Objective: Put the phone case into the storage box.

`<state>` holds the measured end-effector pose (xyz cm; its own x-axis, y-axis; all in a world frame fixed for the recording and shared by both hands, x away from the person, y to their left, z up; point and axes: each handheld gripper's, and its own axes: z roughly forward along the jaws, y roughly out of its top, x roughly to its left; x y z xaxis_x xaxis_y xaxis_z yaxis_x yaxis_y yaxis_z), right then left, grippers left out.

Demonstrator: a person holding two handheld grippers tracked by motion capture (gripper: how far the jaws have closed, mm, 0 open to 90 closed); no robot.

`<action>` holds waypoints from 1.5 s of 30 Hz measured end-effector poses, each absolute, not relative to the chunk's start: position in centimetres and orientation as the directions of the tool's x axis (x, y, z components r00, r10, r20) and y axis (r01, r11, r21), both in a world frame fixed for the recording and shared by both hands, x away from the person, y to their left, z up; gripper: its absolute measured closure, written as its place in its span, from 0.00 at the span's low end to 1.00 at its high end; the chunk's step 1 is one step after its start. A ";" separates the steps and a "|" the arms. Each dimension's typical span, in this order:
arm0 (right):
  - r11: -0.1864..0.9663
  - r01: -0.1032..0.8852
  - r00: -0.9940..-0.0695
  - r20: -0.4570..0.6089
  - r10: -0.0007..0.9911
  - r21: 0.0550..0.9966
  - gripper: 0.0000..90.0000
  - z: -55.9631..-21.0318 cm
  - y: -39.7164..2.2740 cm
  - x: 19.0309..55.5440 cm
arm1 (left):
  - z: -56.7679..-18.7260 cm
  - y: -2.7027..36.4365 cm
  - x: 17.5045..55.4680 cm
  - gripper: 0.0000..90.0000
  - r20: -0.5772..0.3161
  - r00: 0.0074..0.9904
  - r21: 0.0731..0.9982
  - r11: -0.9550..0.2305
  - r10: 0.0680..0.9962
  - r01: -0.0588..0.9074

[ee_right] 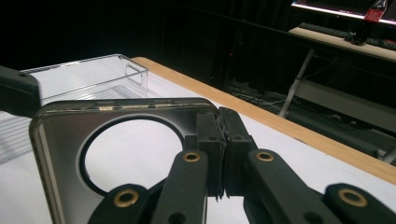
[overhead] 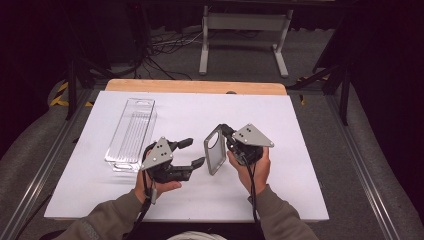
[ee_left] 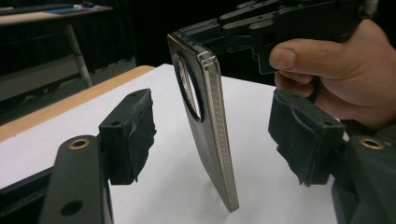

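High view: at frame centre, right gripper [overhead: 226, 135] clamped on upright phone case [overhead: 215, 150]; left gripper [overhead: 192, 152] open just left of it.

Left gripper view: case [ee_left: 210, 135] centred between parted pads [ee_left: 135, 135], untouched.

Right gripper view: jaws pinched on case rim [ee_right: 140, 108]; clear tray [ee_right: 84, 77] upper left.

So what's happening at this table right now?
A person works with two handheld grippers. The right gripper is shut on the top corner of a phone case, holding it upright above the white table. The left gripper is open, its pads either side of the case, not touching. A clear plastic tray lies to the left.
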<state>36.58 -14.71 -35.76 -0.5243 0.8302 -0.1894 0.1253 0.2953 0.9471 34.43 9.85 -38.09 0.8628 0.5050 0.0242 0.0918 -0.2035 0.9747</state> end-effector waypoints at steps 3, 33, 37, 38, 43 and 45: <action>0.302 0.120 -0.523 -0.199 0.829 0.946 0.99 -35.9 -14.5 36.4 | -38.1 9.5 34.7 0.40 0.015 0.859 0.976 -0.196 0.511 0.100; 0.277 0.011 -0.468 -0.240 0.851 0.961 0.97 -36.6 -12.6 34.6 | -37.7 11.3 36.7 0.87 0.008 0.829 0.983 -0.157 0.559 0.096; 0.276 0.009 -0.477 -0.238 0.846 0.961 0.97 -36.6 -12.5 34.4 | -37.6 11.6 36.8 0.88 -0.002 0.826 0.984 -0.147 0.564 0.102; 0.277 0.006 -0.477 -0.240 0.845 0.961 0.97 -36.6 -12.4 34.4 | -37.6 11.7 36.8 0.88 0.000 0.822 0.984 -0.145 0.569 0.101; 0.276 -0.002 -0.491 -0.241 0.837 0.961 0.96 -36.6 -12.2 34.0 | -37.5 12.1 37.1 0.89 0.006 0.812 0.981 -0.159 0.583 0.107; 0.280 -0.005 -0.495 -0.246 0.833 0.960 0.96 -36.6 -12.1 34.0 | -37.6 12.3 37.1 0.89 0.016 0.812 0.981 -0.165 0.584 0.099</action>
